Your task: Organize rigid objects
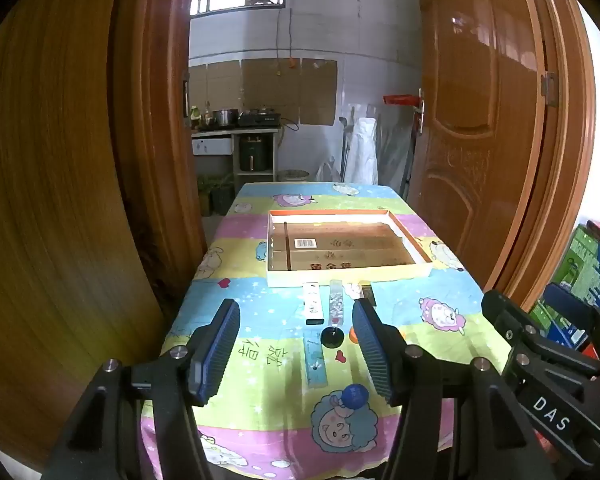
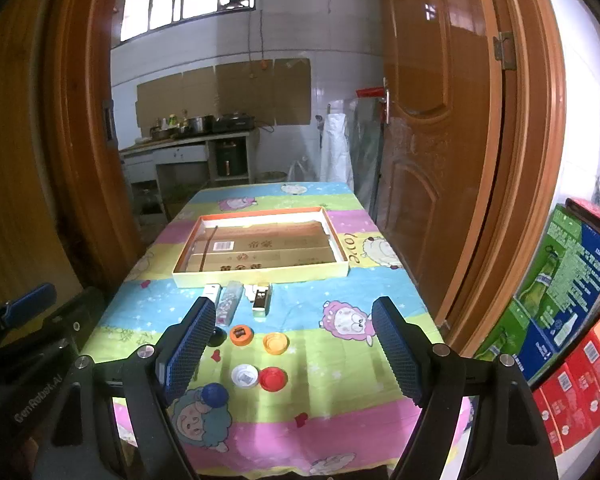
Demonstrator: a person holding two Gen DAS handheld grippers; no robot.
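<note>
A shallow open cardboard box (image 1: 348, 278) (image 2: 260, 274) lies mid-table on a cartoon cloth. In front of it rest a white stick-shaped device (image 1: 313, 304) (image 2: 211, 291), a clear tube (image 1: 336, 306) (image 2: 230, 304) and a small dark box (image 2: 262, 300). Nearer lie bottle caps: black (image 1: 332, 337), orange with dark centre (image 2: 241, 335), orange (image 2: 276, 342), white (image 2: 245, 375), red (image 2: 273, 378), blue (image 1: 355, 395) (image 2: 215, 394), plus a ruler (image 1: 314, 358). My left gripper (image 1: 296, 354) and right gripper (image 2: 290, 354) hover open above the near table edge, holding nothing.
Wooden doors stand left and right of the table (image 1: 260, 320) (image 2: 340, 308). Stacked colourful cartons (image 2: 572, 300) sit on the right. A kitchen counter with pots (image 2: 188, 132) is behind. The right gripper's body (image 1: 552, 372) appears at the left view's right edge.
</note>
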